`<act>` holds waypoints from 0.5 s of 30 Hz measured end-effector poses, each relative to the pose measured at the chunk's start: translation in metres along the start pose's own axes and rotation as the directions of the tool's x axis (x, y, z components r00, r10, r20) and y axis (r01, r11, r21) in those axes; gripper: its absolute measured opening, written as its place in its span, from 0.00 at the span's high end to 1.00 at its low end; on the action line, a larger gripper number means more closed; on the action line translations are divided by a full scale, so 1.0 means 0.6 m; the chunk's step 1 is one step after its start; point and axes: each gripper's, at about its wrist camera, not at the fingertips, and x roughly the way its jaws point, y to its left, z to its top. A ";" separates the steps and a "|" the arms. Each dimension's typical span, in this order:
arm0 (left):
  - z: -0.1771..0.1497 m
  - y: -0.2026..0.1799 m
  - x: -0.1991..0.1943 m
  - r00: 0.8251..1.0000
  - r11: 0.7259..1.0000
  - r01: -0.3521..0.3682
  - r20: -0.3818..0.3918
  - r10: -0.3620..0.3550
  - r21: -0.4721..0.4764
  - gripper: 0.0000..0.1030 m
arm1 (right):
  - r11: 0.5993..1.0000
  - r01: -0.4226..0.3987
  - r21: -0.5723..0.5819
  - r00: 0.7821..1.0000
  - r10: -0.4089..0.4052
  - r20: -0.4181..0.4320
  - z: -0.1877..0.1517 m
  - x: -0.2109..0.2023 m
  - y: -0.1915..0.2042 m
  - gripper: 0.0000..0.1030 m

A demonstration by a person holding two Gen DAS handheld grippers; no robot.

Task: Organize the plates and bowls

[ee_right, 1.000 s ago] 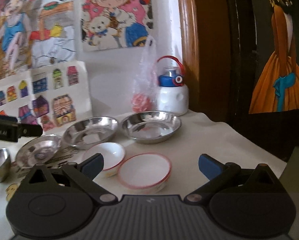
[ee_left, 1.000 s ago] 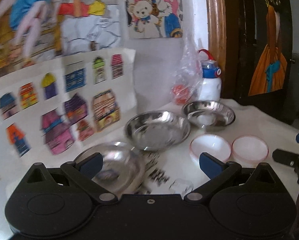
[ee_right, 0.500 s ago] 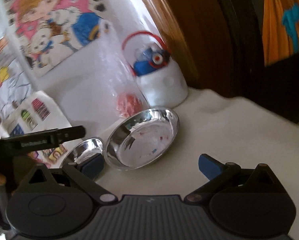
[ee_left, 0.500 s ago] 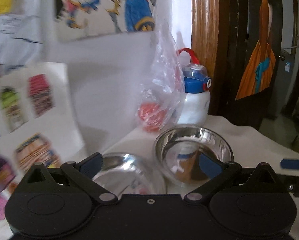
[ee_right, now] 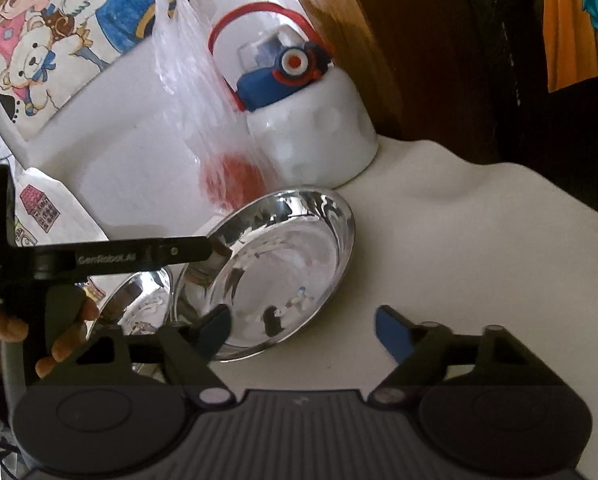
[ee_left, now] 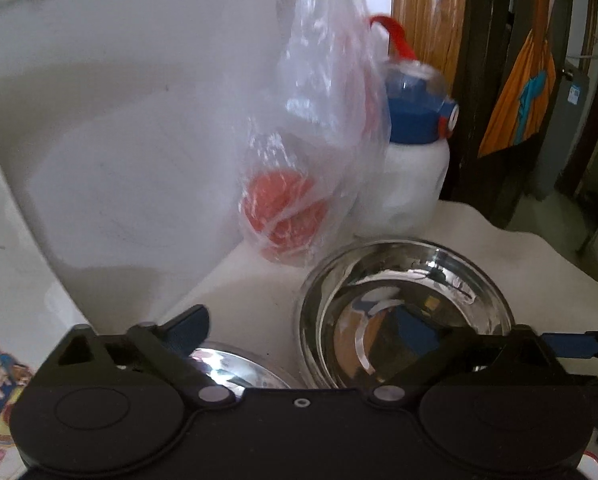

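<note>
the left gripper (ee_left: 311, 322), black with blue-padded fingers, is seen spread wide and grasping nothing; from the right wrist view one of its fingers is shown reaching across to the near-left rim of the round, shallow, polished steel bowl (ee_right: 283, 264), though whether the rim is actually touched cannot be told. the right gripper (ee_right: 303, 326) is likewise held wide apart and empty, its left pad low beside the front edge of that bowl and its right pad over the bare white tablecloth (ee_right: 479, 240). the bowl is found near the back of the table, just in front of a clear plastic bag holding something red (ee_left: 295, 216) and a white bottle with a blue lid and red strap (ee_right: 299, 120); a second steel bowl (ee_right: 143, 300) lies just beside it on the left. the bowl is judged to be light, rigid and not fragile, but its mirror finish is likely to be slippery, so it is best taken by the thin upturned rim, one pad inside and one outside. in the right wrist view it appears tilted, though lens distortion cannot be ruled out. the left tool is held low and nearly level, pointed towards the wall, with the person's fingers (ee_right: 65, 340) seen wrapped on its handle; the right tool is angled in from the front, rolled somewhat to one side.
</note>
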 end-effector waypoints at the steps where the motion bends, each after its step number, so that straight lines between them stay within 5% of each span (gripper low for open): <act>1: 0.001 0.002 0.006 1.000 1.000 0.009 -0.016 -0.010 -0.009 0.15 | 1.000 0.000 0.001 1.000 0.001 -0.003 0.001 0.003 0.000 0.30; 9: 0.002 0.001 0.043 0.995 0.999 0.031 -0.089 -0.033 -0.030 0.43 | 1.000 0.013 0.006 1.000 -0.013 -0.012 0.002 0.014 0.000 0.62; 15: 0.002 -0.003 0.062 0.990 0.999 0.029 -0.137 -0.034 -0.044 0.68 | 0.999 0.031 -0.010 1.000 -0.031 0.000 0.005 0.014 0.005 0.73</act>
